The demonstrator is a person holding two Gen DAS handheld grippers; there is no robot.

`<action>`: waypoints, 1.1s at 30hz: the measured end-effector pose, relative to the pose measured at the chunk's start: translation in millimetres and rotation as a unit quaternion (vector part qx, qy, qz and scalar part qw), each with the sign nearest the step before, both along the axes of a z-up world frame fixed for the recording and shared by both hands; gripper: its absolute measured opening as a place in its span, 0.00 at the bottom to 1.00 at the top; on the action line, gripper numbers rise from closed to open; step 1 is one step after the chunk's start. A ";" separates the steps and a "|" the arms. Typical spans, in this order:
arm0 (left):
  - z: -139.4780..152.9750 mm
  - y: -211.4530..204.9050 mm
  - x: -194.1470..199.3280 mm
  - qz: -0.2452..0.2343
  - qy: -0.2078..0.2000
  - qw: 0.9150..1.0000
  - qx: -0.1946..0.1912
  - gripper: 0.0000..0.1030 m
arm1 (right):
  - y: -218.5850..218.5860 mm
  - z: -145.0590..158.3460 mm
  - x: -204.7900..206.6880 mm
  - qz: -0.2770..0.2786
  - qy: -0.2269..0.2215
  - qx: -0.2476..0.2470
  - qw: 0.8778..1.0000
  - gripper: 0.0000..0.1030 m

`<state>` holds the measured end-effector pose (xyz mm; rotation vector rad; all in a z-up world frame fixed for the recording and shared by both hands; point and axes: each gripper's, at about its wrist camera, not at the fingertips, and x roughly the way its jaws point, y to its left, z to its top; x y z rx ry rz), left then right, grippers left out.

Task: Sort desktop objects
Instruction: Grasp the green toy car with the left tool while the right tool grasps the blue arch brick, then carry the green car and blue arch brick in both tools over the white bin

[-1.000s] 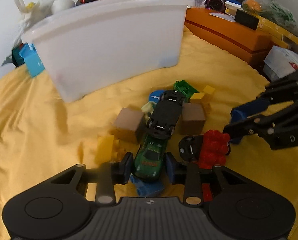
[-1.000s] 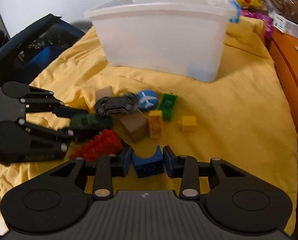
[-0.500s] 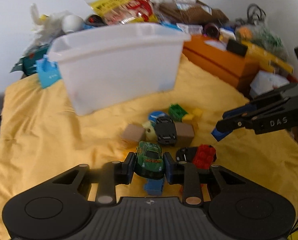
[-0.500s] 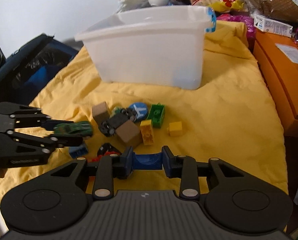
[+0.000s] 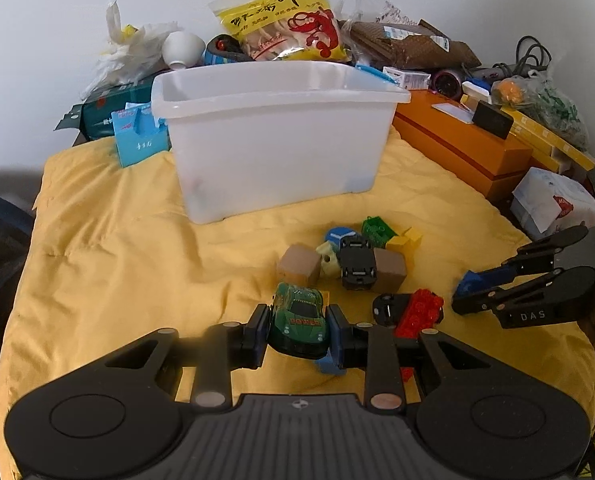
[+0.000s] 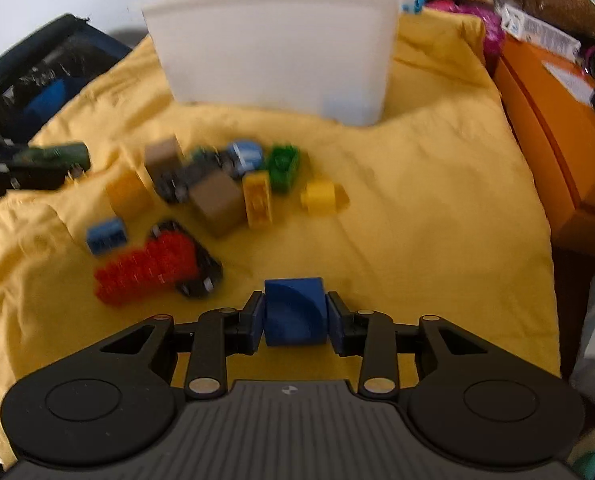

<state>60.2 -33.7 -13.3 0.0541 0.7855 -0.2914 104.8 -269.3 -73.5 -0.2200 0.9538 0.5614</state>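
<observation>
My left gripper [image 5: 297, 322] is shut on a green toy car [image 5: 299, 316], held above the yellow cloth [image 5: 117, 260]. In the right wrist view a blue block [image 6: 293, 310] with a curved cut-out sits between the pads of my right gripper [image 6: 295, 314]. Its jaws are easing open while the pads still touch the block. On the cloth lies a pile: two brown cubes [image 5: 299, 266], an upturned black car [image 5: 355, 264], a red brick [image 5: 417, 312] on a small black car, and green [image 5: 377, 230] and yellow bricks [image 5: 405, 240]. The white bin [image 5: 273, 140] stands behind.
A light blue brick [image 5: 329, 362] lies under my left fingers. An orange box [image 5: 457, 144] borders the cloth on the right. Snack bags [image 5: 285, 24] and clutter are stacked behind the bin. A dark bag [image 6: 37, 76] sits off the left edge.
The left gripper has lifted the green car off the cloth and drawn back from the pile. The right gripper has raised the blue block, then dipped; its view is now blurred.
</observation>
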 end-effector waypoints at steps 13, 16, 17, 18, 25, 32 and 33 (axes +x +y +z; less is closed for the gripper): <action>54.1 2.0 19.1 0.022 -0.048 0.998 -0.017 0.32 | -7.0 75.2 21.1 -0.027 -0.038 0.100 0.994 0.34; 77.9 3.5 35.3 0.028 -0.062 0.998 -0.019 0.32 | -1.8 112.6 38.9 -0.030 -0.060 0.132 0.989 0.34; 86.6 3.9 41.2 0.031 -0.068 0.997 -0.019 0.32 | 0.8 124.3 45.0 -0.027 -0.066 0.138 0.988 0.34; 94.0 4.7 46.4 0.033 -0.072 0.997 -0.019 0.32 | 4.4 135.8 51.7 -0.026 -0.073 0.140 0.987 0.34; 139.6 10.0 86.3 0.039 -0.089 0.995 -0.026 0.32 | 19.6 187.0 96.8 -0.028 -0.079 0.156 0.984 0.34; 160.4 13.6 124.8 0.046 -0.070 0.996 -0.037 0.32 | 33.2 204.2 130.3 -0.024 -0.066 0.137 0.988 0.34; 160.8 13.2 130.5 0.045 -0.063 0.996 -0.038 0.32 | 35.6 205.4 134.5 -0.024 -0.063 0.134 0.989 0.34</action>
